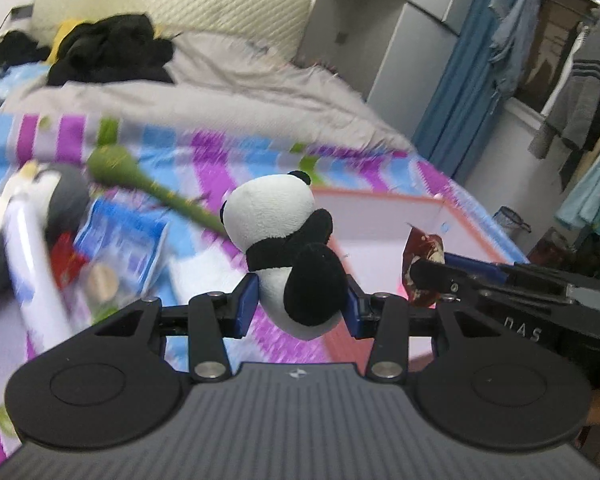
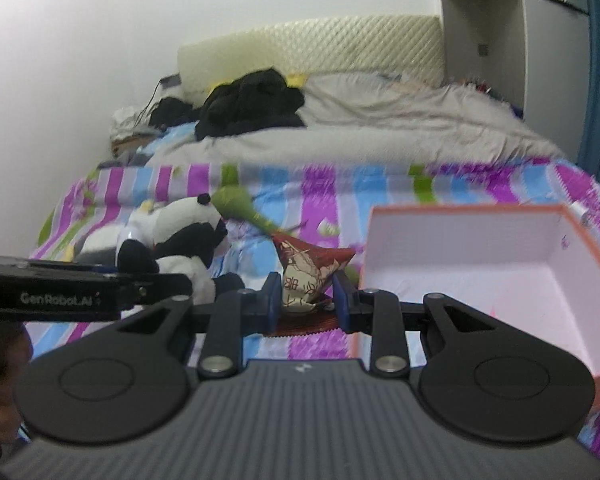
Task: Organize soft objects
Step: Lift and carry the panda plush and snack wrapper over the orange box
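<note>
The left gripper [image 1: 302, 306] is clamping a panda plush [image 1: 288, 248] between its jaws, lifted clear of the striped bedspread [image 1: 236, 160]. The right gripper [image 2: 306, 300] is gripping a red printed pouch [image 2: 306, 268], jaws pressed on both sides. The open pink box [image 2: 480, 264] is sitting just right of these jaws; a green plush [image 2: 236, 204] is lying beyond them.

black-and-white panda plush [image 1: 284, 248], red printed packet [image 2: 308, 268], pink box with orange rim [image 2: 500, 248], purple-blue striped bedsheet [image 2: 292, 184], green plush at 10 o'clock [image 1: 116, 166].
</note>
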A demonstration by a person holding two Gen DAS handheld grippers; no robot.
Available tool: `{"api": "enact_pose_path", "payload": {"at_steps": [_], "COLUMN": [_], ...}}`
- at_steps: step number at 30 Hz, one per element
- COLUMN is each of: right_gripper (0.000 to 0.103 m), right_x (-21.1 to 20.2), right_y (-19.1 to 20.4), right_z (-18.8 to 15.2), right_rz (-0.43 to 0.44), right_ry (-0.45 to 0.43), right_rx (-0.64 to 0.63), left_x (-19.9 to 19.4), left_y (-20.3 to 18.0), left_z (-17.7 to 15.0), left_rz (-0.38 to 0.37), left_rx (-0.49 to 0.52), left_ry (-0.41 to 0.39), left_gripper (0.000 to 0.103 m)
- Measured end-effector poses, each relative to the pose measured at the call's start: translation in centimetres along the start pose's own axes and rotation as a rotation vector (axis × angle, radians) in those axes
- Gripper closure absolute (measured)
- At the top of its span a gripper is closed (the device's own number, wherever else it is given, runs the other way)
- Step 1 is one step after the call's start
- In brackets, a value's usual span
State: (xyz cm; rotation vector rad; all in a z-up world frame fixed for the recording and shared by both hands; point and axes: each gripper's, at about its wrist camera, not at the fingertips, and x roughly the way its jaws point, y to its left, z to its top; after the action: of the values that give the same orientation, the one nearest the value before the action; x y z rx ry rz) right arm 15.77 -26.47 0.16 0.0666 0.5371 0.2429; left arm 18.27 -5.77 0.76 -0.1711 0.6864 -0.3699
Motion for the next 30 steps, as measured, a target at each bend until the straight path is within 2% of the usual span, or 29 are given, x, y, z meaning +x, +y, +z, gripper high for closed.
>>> {"api": "enact_pose_path", "payload": {"at_steps": [7,14,19,26,30], "right_gripper": [0.072,0.072,0.072,0.072,0.072], "right_x": [-1.2,-0.9,0.9,4.1,6.2], "right_y": [-2.2,-4.6,-6.7,-9.7,-11.7], "right_z": [2.8,4.9,5.2,4.3,3.9], "right_rz": [-0.048,-0.097,-0.116,-0.166,-0.159], "right_ry": [-0.061,-0.082,-0.023,0.098,0.185], "right_rx": [0.002,-0.004,0.020,0.058,0.115], "left_x": [1.1,4.2,7.5,13.5,16.5], "left_y": [-2.7,-5.6,-7.5,-8.4,-8.9], "left_z": [4.1,6.4,6.7,6.7,6.5], "left_rz": [-0.048,-0.070,-0.071,-0.069,-0.051], "left_rx": [0.015,0.062,0.114,0.138,0.144], "left_ry": [-0.026,0.008,0.055,0.171,0.234], "left_gripper": [0.054,0.054,0.053,0.053,0.053]}}
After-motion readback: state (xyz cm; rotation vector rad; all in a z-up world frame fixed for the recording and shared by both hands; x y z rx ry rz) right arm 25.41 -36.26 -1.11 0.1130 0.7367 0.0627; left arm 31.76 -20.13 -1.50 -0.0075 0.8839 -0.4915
